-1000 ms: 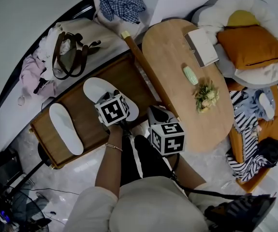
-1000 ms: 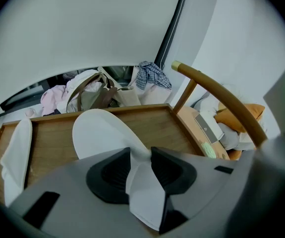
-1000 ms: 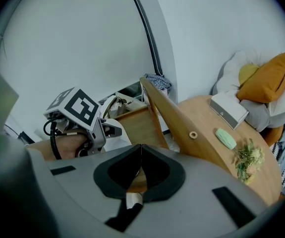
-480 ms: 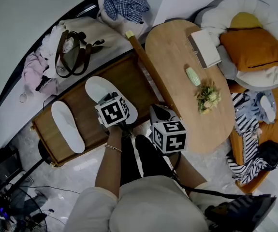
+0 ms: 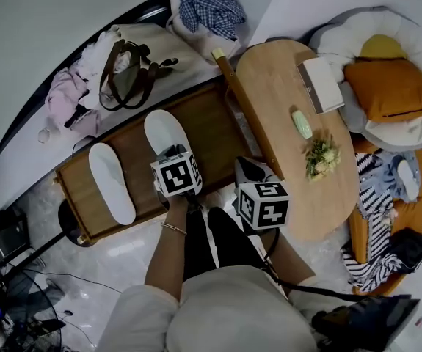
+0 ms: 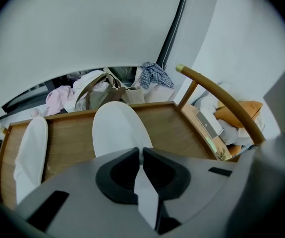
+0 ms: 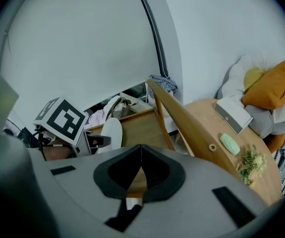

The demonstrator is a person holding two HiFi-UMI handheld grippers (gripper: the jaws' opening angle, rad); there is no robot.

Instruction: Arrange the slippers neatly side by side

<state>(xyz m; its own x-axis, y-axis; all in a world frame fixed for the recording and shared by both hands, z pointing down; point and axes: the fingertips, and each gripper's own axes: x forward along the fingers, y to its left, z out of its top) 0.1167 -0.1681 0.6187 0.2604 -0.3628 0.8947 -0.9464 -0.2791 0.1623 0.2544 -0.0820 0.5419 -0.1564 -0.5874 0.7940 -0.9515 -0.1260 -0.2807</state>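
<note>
Pinching the near edge of one white slipper (image 6: 115,130), our left gripper (image 6: 141,151) has just drawn its fingers together. They are clenched on that thin rim, and the sole stretches away ahead of them on the low wooden table (image 6: 73,133). The second slipper (image 6: 31,150) lies to the left of those fingers, apart from the first, with bare wood between. Our right gripper (image 7: 141,148) hangs off to the right, its fingers pressed together and grasping nothing.

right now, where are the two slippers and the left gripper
held slipper (image 5: 165,132), head view, its uncovered front half
free slipper (image 5: 111,183), head view, its middle
left gripper (image 6: 141,151), left gripper view, where its fingertips meet
</note>
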